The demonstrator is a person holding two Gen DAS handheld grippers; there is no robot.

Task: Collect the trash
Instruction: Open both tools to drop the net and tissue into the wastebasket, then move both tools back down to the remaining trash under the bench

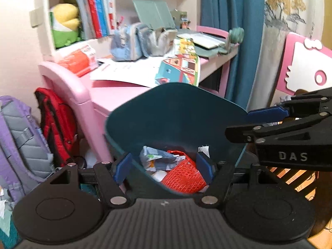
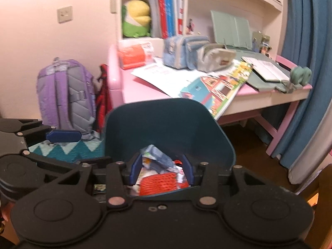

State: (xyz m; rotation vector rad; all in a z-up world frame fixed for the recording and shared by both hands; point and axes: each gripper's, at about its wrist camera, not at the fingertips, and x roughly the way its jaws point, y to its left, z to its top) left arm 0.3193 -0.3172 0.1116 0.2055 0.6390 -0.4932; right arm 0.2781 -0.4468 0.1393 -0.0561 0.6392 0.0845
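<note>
A dark teal trash bin (image 1: 178, 112) stands on the floor before a pink desk; it also shows in the right wrist view (image 2: 166, 124). Inside lie a red mesh net (image 1: 182, 176) and crumpled wrappers (image 1: 155, 157); the net (image 2: 157, 183) and wrappers (image 2: 155, 155) show again in the right wrist view. My left gripper (image 1: 164, 169) is open and empty, its blue pads straddling the bin's near rim. My right gripper (image 2: 162, 169) is open and empty over the bin's mouth. It enters the left wrist view from the right (image 1: 267, 114). The left gripper's pad shows at left in the right wrist view (image 2: 63, 136).
The pink desk (image 1: 108, 95) holds papers, a picture book (image 2: 217, 89), pencil cases (image 2: 184, 51) and a red pack (image 2: 132, 56). A purple backpack (image 2: 64, 95) and a red one (image 1: 56, 124) lean by the desk. A blue curtain (image 2: 300, 72) and a pink chair (image 1: 300, 66) stand right.
</note>
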